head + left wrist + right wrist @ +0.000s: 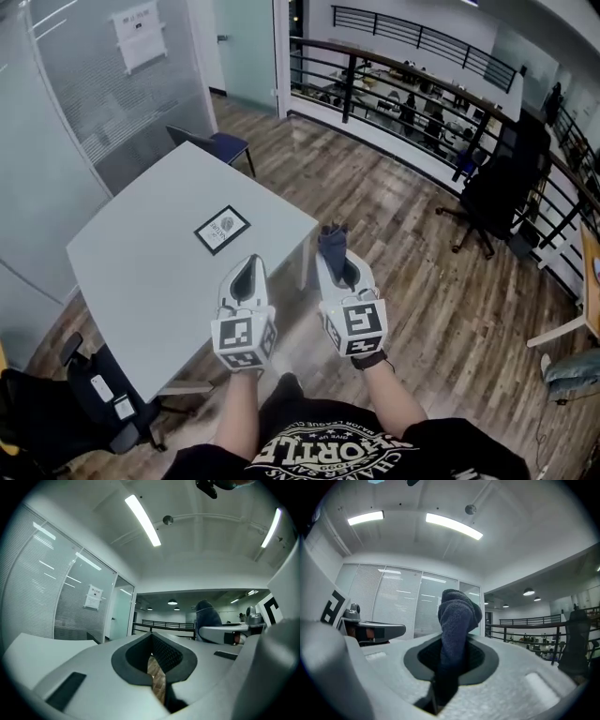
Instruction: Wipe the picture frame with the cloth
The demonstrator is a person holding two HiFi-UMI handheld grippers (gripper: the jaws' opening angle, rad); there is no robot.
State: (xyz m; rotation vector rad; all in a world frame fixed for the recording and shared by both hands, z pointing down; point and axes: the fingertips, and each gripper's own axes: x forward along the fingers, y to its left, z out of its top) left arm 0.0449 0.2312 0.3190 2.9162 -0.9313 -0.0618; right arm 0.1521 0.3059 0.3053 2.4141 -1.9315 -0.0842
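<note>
A black-rimmed picture frame (222, 230) lies flat on the grey table (150, 272), near its far right side. My left gripper (247, 272) hovers over the table's near right edge, shut and empty; its jaws (157, 677) meet with only floor showing behind them. My right gripper (336, 255) is held beside it, just off the table's corner, shut on a dark blue cloth (332, 240) that sticks up from its tip. In the right gripper view the cloth (457, 620) stands out of the closed jaws. Both grippers point upward, short of the frame.
A blue chair (217, 143) stands at the table's far end and a black office chair (56, 412) at its near left. Glass partition walls run on the left. A railing (403, 84) and another black chair (497, 187) stand to the right, across the wooden floor.
</note>
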